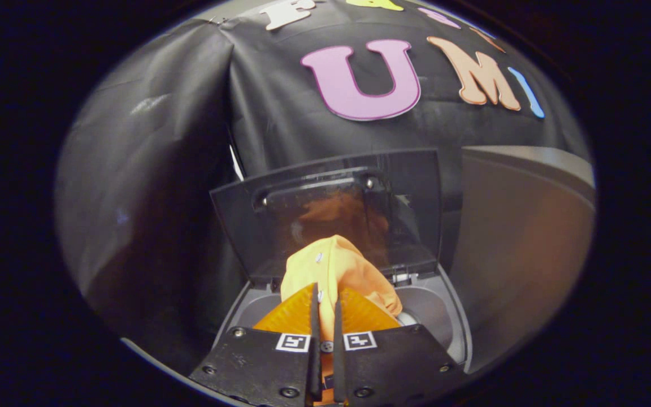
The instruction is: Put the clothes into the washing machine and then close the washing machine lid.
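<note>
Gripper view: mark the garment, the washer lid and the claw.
garment (341, 264): gripper view, bunched fabric above the fingertips.
washer lid (325, 217): gripper view, raised window panel.
claw (326, 299): gripper view, between its fingertips, pinching the garment.

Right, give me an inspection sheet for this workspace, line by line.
Surface: grey washer top around the tub opening, partly hidden by the fingers.
Job's things: orange cloth bunched up, pinched between the fingers, held over the opening; lid raised, standing behind the cloth and mirroring it.
Clutter: nothing seen.
Grippers: hand-held gripper nearly closed, both fingers pressing on the cloth.
Cables: nothing seen.
Surroundings: black cloth wall behind and to the side; a plain grey-brown panel beside the washer on the other side.
</note>
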Tool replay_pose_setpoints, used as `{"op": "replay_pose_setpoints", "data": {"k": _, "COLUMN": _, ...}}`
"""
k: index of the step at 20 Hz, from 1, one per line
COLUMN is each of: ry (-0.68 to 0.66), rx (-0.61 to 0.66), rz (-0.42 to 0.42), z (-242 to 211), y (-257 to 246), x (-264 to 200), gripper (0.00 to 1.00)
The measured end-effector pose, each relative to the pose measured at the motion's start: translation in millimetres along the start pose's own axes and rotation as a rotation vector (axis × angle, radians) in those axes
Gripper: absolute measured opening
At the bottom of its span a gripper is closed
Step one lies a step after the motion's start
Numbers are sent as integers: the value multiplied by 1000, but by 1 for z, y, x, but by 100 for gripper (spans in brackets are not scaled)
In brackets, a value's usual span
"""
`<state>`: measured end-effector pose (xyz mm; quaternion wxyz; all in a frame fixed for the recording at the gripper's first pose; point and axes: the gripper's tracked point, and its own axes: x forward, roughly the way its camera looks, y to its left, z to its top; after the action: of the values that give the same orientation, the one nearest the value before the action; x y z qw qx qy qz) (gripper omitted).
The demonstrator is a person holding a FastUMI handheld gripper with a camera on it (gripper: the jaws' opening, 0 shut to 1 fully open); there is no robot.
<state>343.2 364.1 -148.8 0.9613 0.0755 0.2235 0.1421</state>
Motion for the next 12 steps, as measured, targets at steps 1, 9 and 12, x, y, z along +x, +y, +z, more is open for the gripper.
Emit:
{"op": "replay_pose_setpoints", "data": {"k": 1, "ry": 13, "rx": -2, "rz": 0, "z": -8, "y": 0, "x": 2, "gripper": 8}}
{"op": "replay_pose_setpoints", "data": {"k": 9, "ry": 57, "rx": -38, "rz": -40, "z": -41, "y": -5, "x": 29, "gripper": 10}}
{"op": "replay_pose_setpoints", "data": {"k": 12, "ry": 69, "rx": -53, "rz": -43, "z": -49, "y": -3, "x": 34, "gripper": 11}}
